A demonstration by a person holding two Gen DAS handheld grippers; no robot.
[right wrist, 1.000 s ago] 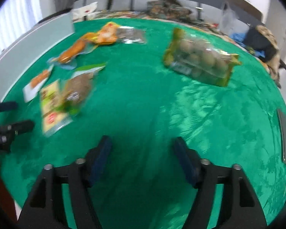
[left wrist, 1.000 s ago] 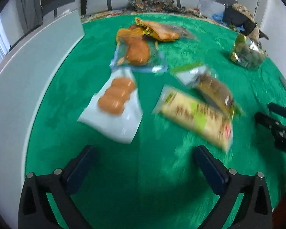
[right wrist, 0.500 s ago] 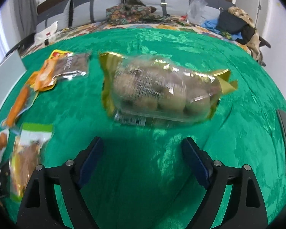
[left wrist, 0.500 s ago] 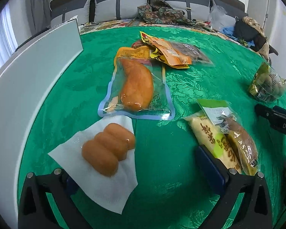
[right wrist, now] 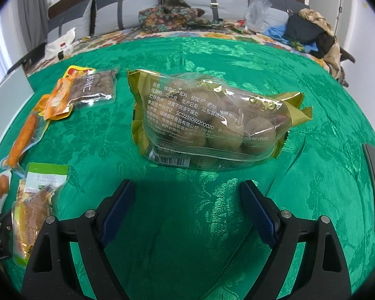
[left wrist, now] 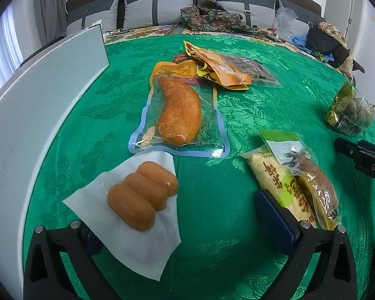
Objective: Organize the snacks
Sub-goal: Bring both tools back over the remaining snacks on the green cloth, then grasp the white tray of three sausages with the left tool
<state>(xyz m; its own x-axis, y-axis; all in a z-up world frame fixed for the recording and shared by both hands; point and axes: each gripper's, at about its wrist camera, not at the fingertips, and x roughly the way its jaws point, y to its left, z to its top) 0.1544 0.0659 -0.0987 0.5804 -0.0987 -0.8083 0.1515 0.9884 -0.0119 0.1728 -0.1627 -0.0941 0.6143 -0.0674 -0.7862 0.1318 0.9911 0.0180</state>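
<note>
Right tongs (right wrist: 186,207) apart, nothing between them, just finished opening; nut bag (right wrist: 207,122) lies mid-frame just beyond the tips on the green worktop (right wrist: 312,170). Left tongs (left wrist: 177,227) also apart, low in frame, straddling the white sausage pack (left wrist: 134,207) corner. Chicken pouch (left wrist: 179,115) centre, orange packets (left wrist: 222,67) above it, yellow bar (left wrist: 282,182) lower right beside the right finger.
</note>
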